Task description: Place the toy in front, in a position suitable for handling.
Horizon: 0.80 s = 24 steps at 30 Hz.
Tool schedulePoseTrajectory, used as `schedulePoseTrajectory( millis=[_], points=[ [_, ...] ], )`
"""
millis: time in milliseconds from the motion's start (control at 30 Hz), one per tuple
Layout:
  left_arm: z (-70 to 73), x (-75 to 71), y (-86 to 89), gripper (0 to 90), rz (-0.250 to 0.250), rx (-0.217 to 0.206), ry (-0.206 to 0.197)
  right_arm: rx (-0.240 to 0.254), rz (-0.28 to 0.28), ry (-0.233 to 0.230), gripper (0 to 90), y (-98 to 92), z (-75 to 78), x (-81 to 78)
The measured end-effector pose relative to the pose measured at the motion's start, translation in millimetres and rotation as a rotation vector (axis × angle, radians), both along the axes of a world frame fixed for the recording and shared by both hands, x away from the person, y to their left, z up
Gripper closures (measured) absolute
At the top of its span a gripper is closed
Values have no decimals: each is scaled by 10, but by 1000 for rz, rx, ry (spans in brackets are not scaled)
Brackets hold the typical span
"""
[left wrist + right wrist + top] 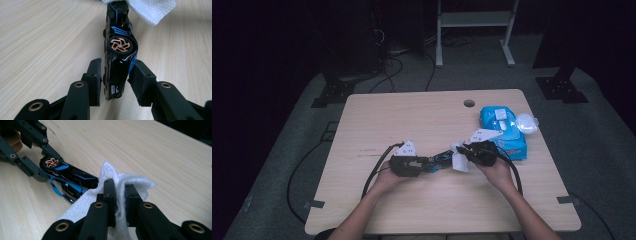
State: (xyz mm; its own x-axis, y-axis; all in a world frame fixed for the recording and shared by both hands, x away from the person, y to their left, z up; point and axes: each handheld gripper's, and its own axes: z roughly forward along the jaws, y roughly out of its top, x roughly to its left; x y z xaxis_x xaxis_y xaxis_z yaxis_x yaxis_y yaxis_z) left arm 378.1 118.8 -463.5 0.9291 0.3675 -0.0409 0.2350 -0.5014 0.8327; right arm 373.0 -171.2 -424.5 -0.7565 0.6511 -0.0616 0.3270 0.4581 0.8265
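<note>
Toy car (pixel 119 53): on its side on the bench (pixel 412 115), between both grippers.
Left hand-held gripper (pixel 115 75): jaws flank the car's near end — left pad slightly off.
Right hand-held gripper (pixel 120 202): clamped on white wipe (pixel 130 182) — touching the car's far end.

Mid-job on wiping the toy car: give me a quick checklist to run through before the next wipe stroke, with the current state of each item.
1. Right gripper shut on the wipe: ok, the jaws pinch a fold of it.
2. Left gripper holding the car: not ok. The left pad stands just off the body, so the grip looks loose.
3. Car position: ok, on its side on the table, one wheel facing up.
4. Wipe touching the car: ok, it lies over the end far from the left gripper.
5. Wipe pack clear of the work: ok, it lies beyond the right hand.
6. Car clean: cannot tell.
</note>
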Motion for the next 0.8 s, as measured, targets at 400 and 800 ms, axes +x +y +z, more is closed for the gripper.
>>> schedulePoseTrajectory(
  millis=[400, 800],
  points=[
    [15, -2, 29, 575, 19, -51, 39, -17, 29, -84, 826, -39, -58, -200],
    [74, 48, 69, 468, 46, -147, 136, -13, 70, -118, 828, -74, -87, -281]
  ],
)
